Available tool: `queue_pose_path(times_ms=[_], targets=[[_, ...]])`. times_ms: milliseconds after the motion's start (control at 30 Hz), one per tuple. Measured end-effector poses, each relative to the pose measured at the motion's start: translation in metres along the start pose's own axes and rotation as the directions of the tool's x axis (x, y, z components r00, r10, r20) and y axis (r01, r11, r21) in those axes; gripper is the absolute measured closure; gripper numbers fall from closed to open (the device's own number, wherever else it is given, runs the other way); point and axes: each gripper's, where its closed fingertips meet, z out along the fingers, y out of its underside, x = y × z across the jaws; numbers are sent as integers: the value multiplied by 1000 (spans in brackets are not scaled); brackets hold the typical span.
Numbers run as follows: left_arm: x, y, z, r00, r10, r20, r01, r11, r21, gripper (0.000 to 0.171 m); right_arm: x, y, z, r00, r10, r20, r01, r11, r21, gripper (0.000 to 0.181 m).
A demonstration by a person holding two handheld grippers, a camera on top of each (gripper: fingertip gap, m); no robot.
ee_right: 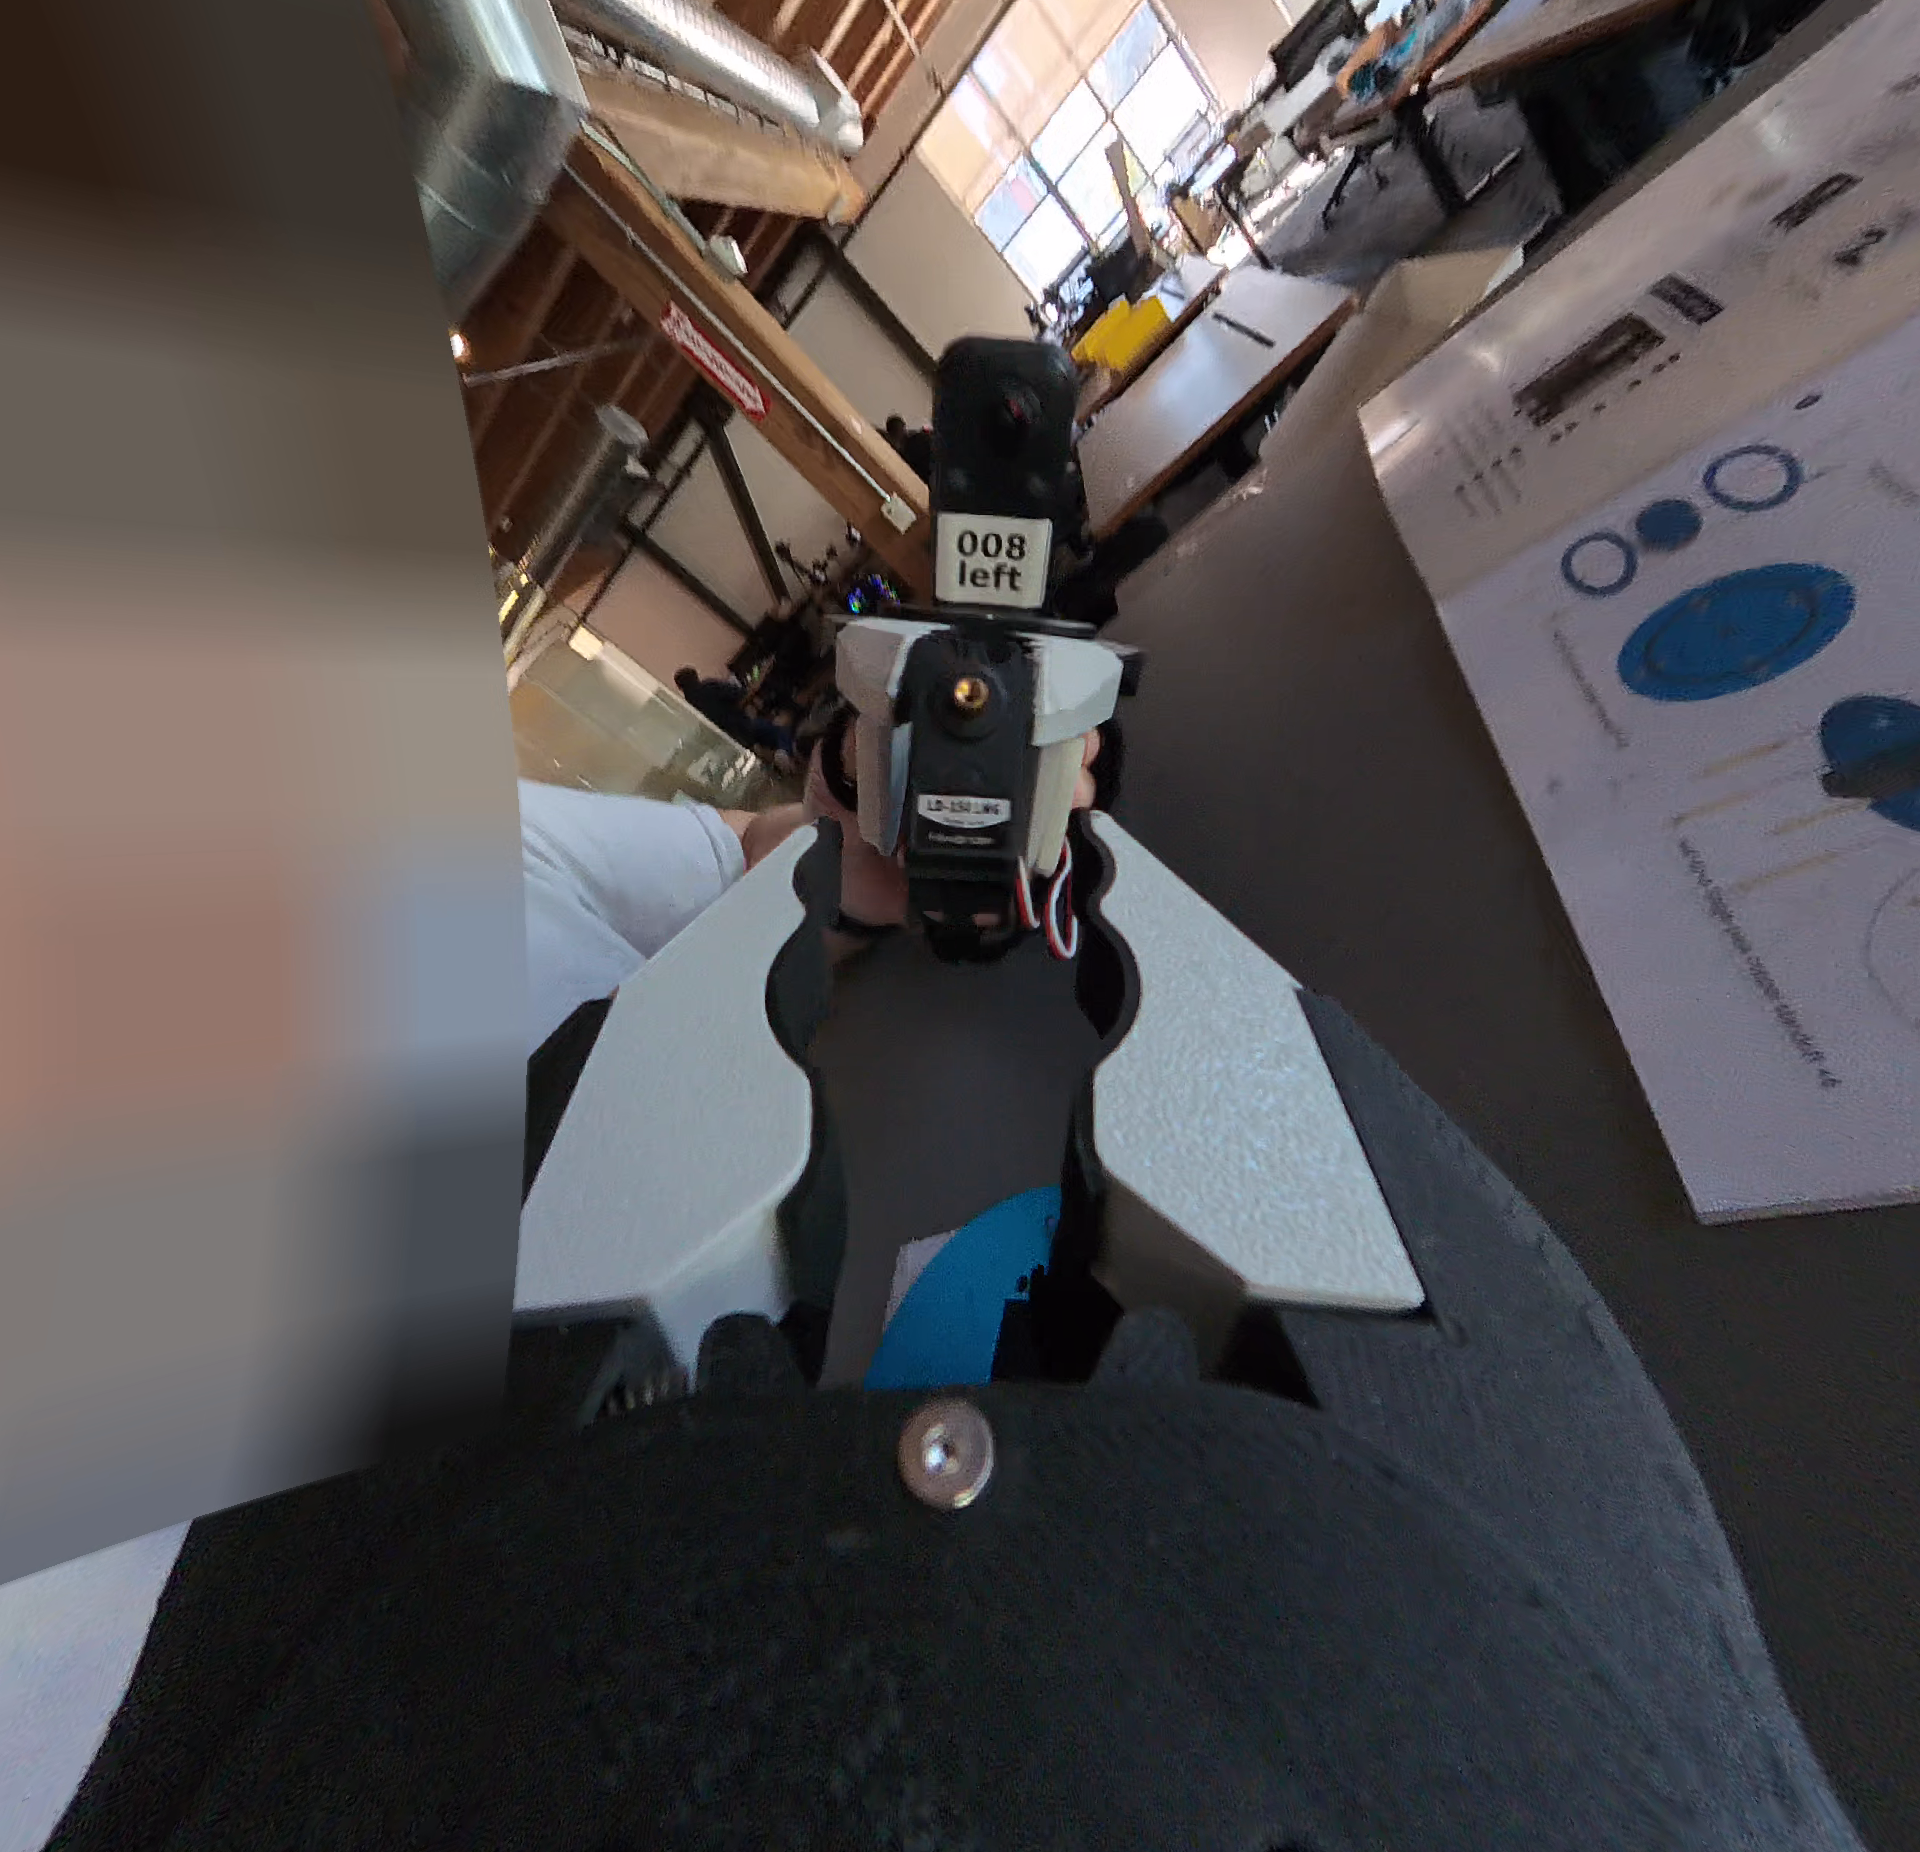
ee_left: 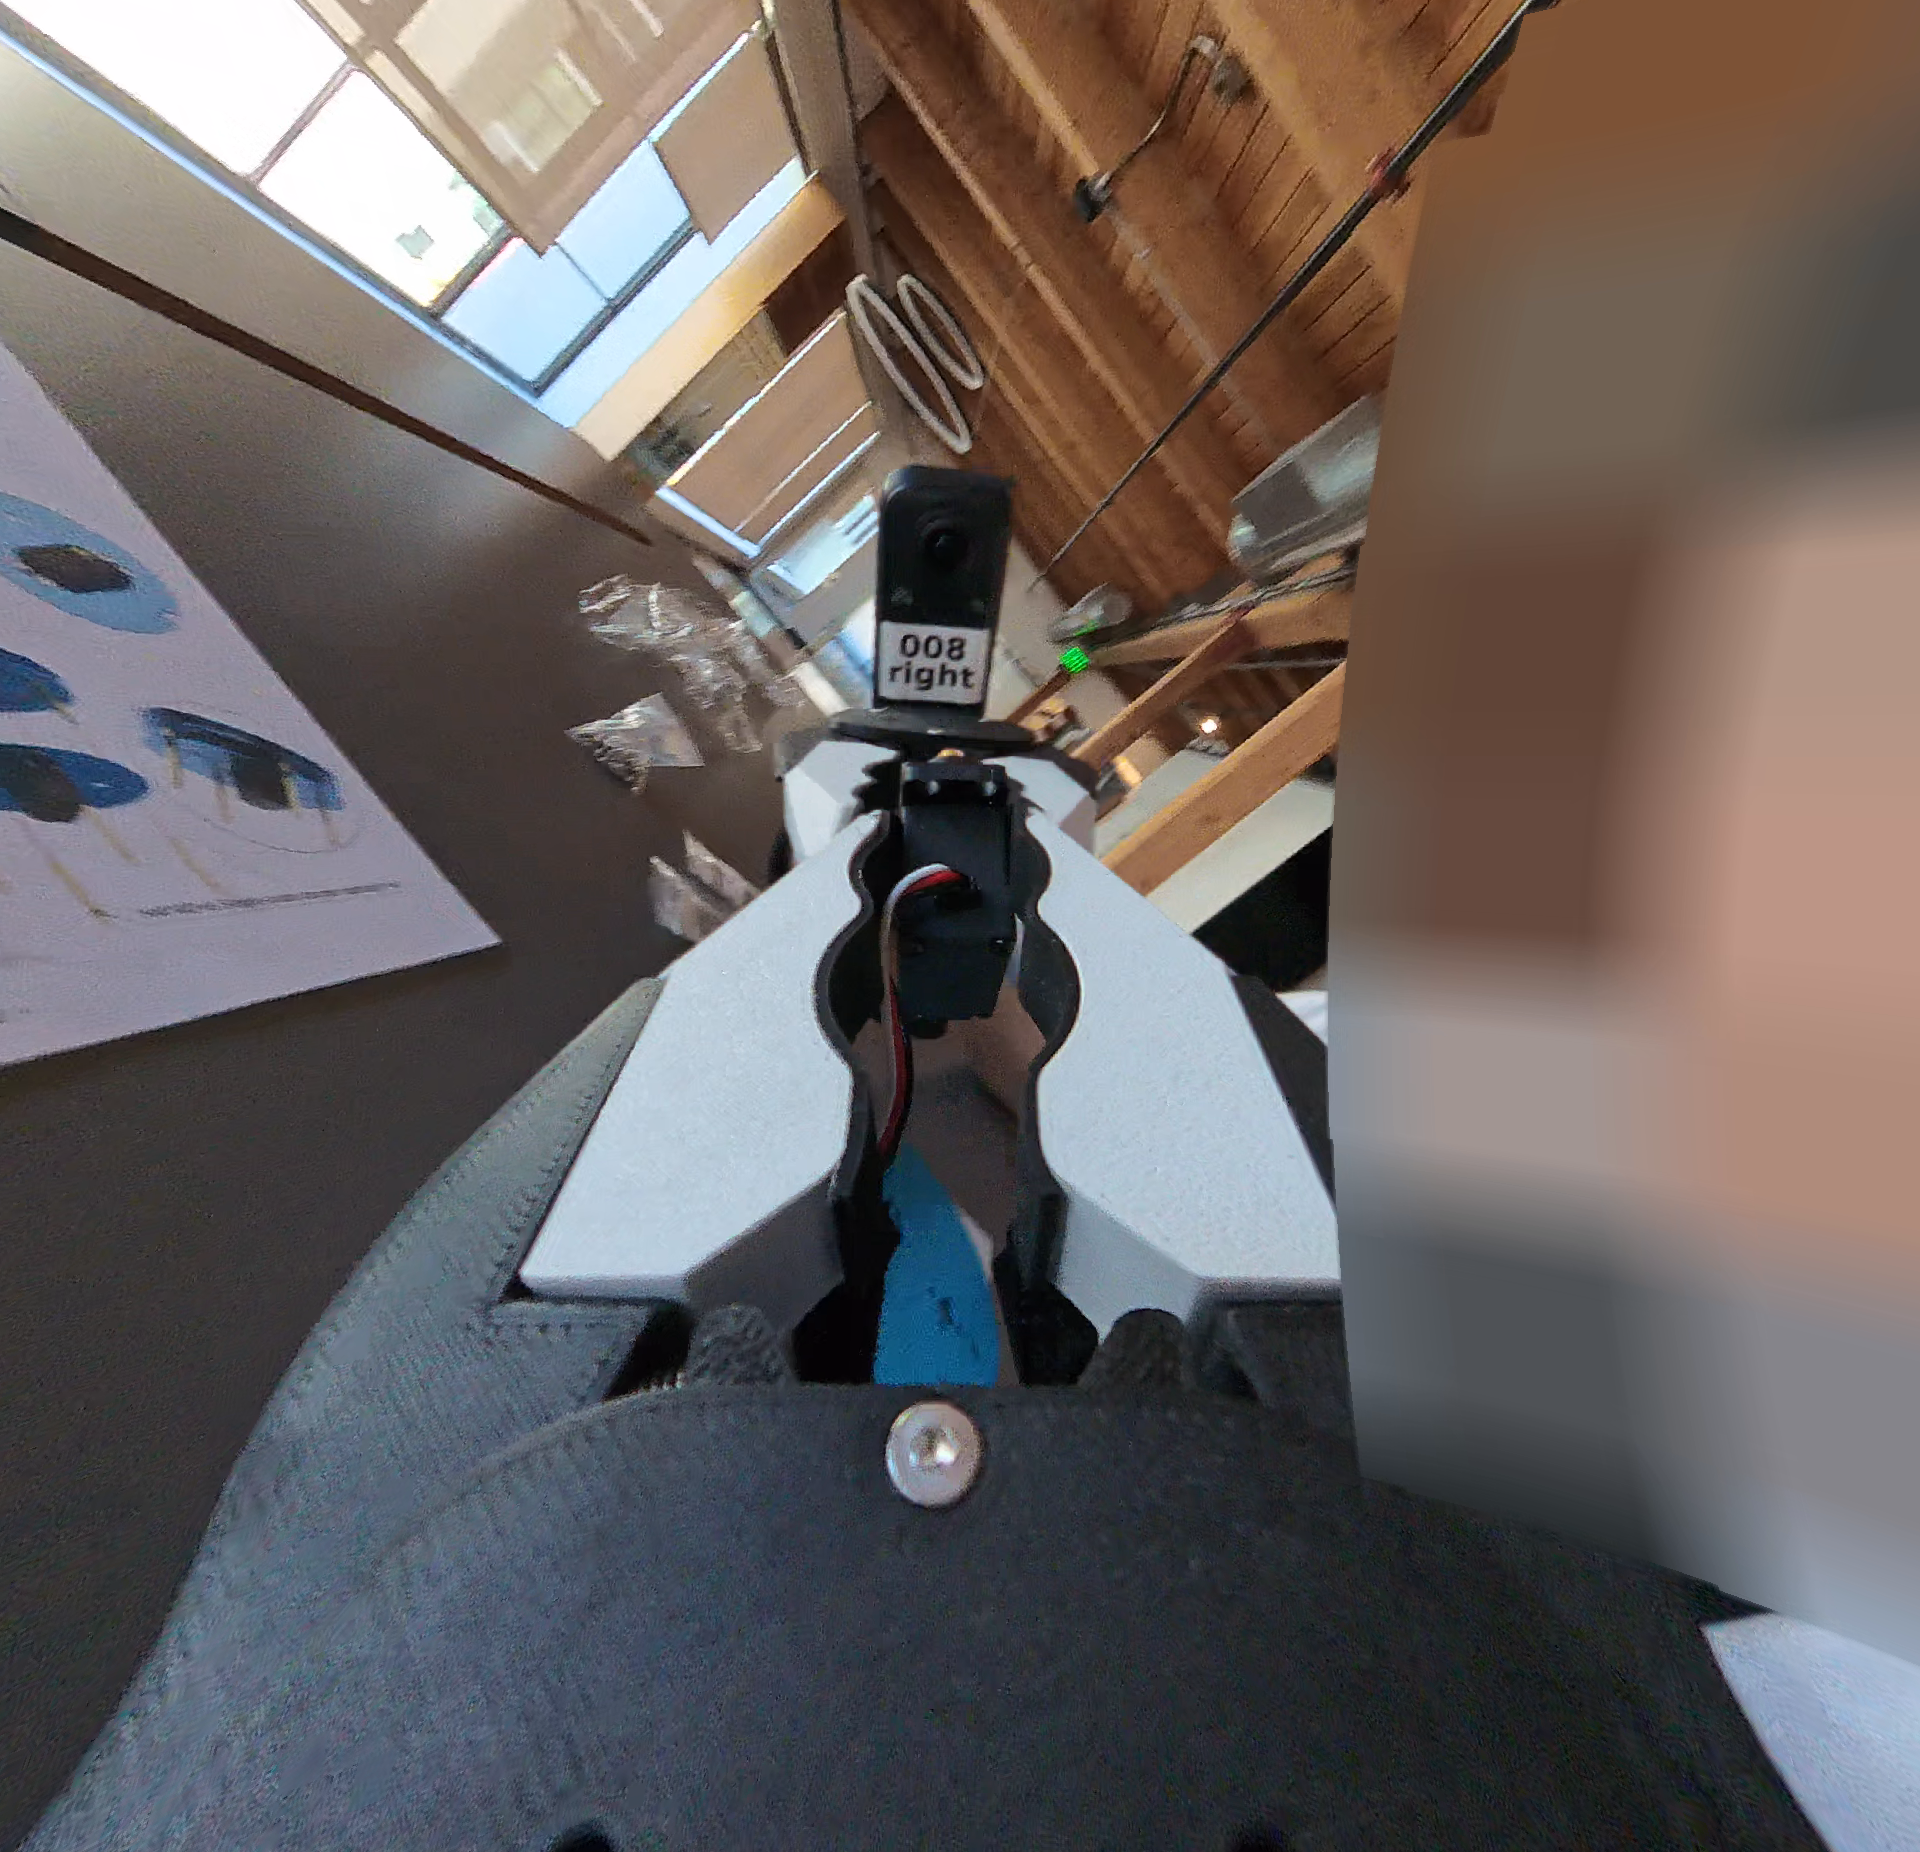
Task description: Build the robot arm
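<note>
Both grippers face each other above the worktop [ee_left: 312, 1127]. The left gripper [ee_left: 940, 867] pinches a black servo [ee_left: 951, 929]; the right gripper [ee_right: 951, 888], spread, flanks it without touching. Its trailing wires [ee_left: 902, 1054] could snag on the fingers.

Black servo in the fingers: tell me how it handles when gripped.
The black servo looks a rigid boxy block, so probably stiff, not fragile. Its smooth casing may slip in the left gripper. Its thin wires hang loose and would likely flop.
</note>
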Motion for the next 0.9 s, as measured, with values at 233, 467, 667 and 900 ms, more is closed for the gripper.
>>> queue_pose_path(times_ms=[233, 467, 667, 900], targets=[[-2, 12, 5, 1000, 16, 21, -15, 997, -77, 150, 6, 12, -3, 989, -134, -60, 126, 985, -115, 161], [-21, -27, -17, 941, 249, 229, -258, 966, 10, 132, 31, 2, -20, 859, -439, -263, 395, 895, -207, 161], [-29, -36, -27, 908, 275, 317, -288, 958, -4, 146, 38, -2, -25, 722, -610, -328, 542, 792, -282, 161], [-36, -10, -18, 889, 293, 352, -262, 956, -133, 161, 46, 3, -19, 631, -669, -393, 562, 743, -363, 162]])
